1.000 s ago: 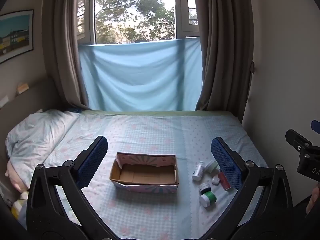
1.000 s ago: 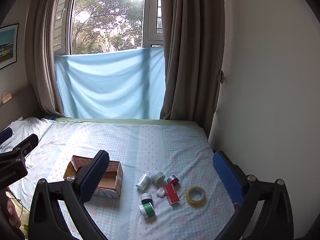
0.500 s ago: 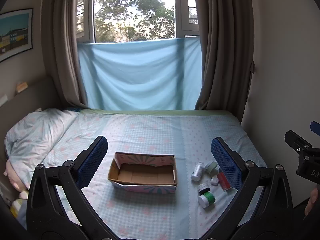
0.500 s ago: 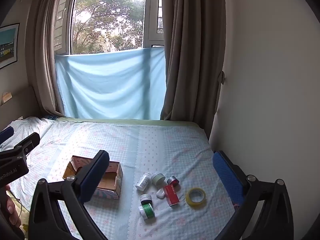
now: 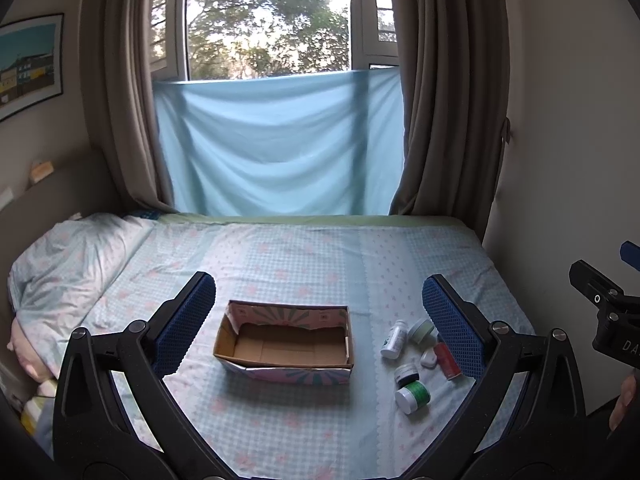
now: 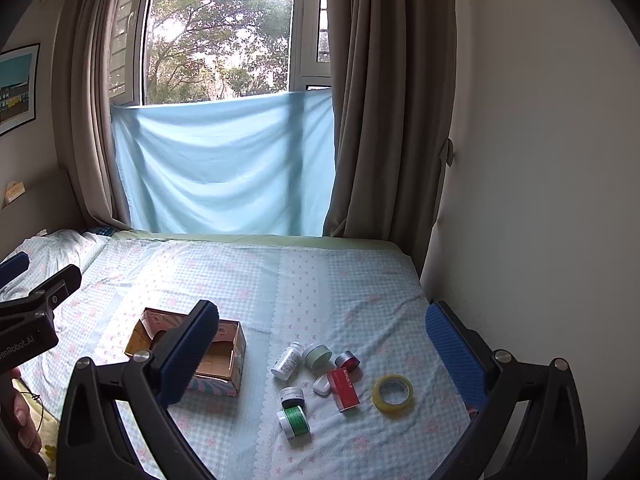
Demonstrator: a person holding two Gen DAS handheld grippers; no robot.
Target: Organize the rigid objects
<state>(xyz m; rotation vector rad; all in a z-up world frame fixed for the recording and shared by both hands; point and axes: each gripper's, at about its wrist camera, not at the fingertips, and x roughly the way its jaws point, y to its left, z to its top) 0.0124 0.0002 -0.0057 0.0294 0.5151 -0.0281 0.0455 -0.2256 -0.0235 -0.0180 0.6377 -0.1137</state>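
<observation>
Little has shifted in the past second: both grippers hold position above the bed point(image 5: 304, 256), the cardboard box point(image 5: 285, 344) edging only slightly in the left view. Left gripper point(image 5: 319, 316) hangs with jaws released and empty, the box lying between them. Just inside its right jaw sit a white bottle point(image 5: 394, 338), a pale green jar point(image 5: 422, 329) and a green-labelled jar point(image 5: 413, 396). Right gripper point(image 6: 322, 354), jaws likewise spread and empty, frames the same cluster, with a red box point(image 6: 344, 389) and yellow tape roll point(image 6: 393, 393) nearer its right jaw.
</observation>
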